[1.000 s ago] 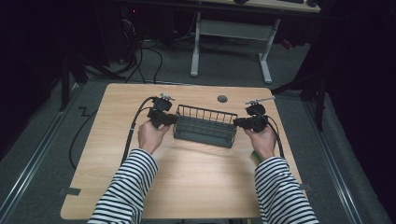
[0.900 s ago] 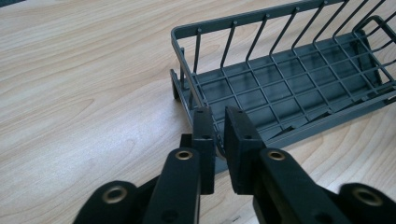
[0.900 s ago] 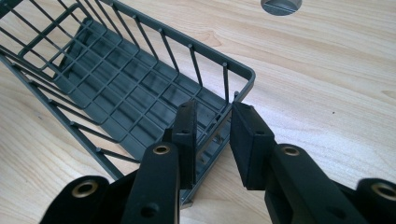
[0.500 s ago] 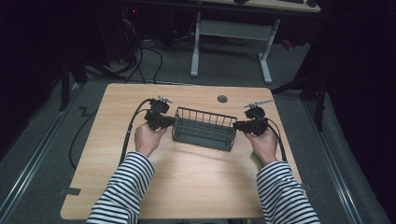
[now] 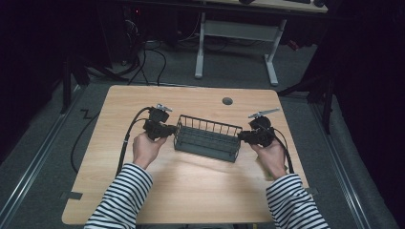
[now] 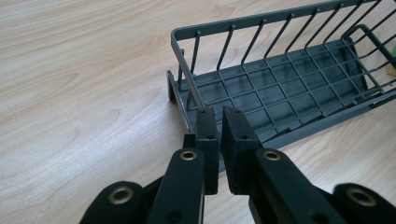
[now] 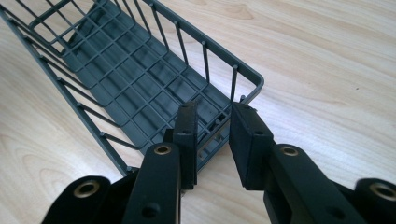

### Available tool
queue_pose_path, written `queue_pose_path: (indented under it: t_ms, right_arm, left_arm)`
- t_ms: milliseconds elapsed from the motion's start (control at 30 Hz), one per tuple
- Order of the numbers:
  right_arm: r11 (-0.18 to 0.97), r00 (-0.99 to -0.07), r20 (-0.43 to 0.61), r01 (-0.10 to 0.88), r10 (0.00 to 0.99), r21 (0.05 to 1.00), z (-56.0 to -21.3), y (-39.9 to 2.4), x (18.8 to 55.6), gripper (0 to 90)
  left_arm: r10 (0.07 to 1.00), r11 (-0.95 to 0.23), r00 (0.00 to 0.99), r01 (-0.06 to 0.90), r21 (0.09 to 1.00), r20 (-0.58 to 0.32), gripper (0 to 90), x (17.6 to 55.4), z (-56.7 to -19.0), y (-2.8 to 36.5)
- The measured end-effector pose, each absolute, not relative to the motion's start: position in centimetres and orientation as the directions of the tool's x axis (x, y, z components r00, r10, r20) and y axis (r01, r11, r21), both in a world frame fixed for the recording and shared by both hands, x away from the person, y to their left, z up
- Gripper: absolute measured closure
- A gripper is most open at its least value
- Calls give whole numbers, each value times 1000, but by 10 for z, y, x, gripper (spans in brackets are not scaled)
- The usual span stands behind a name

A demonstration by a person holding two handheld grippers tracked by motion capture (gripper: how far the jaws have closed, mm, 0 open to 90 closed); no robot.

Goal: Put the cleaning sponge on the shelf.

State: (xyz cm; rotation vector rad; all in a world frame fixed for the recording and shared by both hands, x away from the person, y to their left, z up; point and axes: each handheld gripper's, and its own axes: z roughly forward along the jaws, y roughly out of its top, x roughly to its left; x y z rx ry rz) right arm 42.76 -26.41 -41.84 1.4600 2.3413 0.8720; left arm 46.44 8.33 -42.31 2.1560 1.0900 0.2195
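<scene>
A dark grey wire basket (image 5: 207, 138) lies across the middle of the wooden table (image 5: 191, 191). It holds nothing. My left gripper (image 5: 173, 131) is at its left end and my right gripper (image 5: 241, 137) at its right end. In the left gripper view the jaws (image 6: 218, 114) are almost together, pinching the end wall of the basket (image 6: 280, 88). In the right gripper view the gripper (image 7: 215, 109) is clamped over the other end wall of the basket (image 7: 126, 70), its jaws standing a little apart. A hand in a striped sleeve holds each gripper.
A round cable hole (image 5: 227, 101) sits in the tabletop behind the basket. A black cable (image 5: 125, 143) trails from the left gripper off the left side. A white-legged desk (image 5: 234, 28) stands beyond the table. Something green (image 6: 391, 49) shows past the basket's far end.
Basket and both grippers have shifted together a little toward the person's edge of the table. The left jaws drew in onto the basket's end.
</scene>
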Motion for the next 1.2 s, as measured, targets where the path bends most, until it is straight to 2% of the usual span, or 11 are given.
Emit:
queue_pose_path:
  t_ms: [300, 633, 767, 1000, 1200]
  right_arm:
    - [349, -494, 89, 720, 865, 600, -415, -262, 412, 731]
    - [335, -491, 111, 725, 864, 601, -417, -264, 414, 700]
    - [323, -488, 132, 734, 863, 598, -418, -264, 415, 638]
    - [282, -472, 130, 701, 872, 655, -411, -270, 411, 469]
    - [261, -467, 114, 662, 877, 703, -405, -278, 403, 439]
  left_arm:
    - [760, -409, 636, 628, 662, -133, 867, 456, -422, 84]
    - [762, -394, 631, 629, 670, -144, 859, 458, -423, 85]
    - [769, -395, 625, 627, 671, -131, 794, 458, -423, 85]
    - [790, -360, 604, 596, 718, -106, 495, 452, -414, 94]
    - [809, -308, 575, 588, 748, -118, 432, 443, -417, 112]
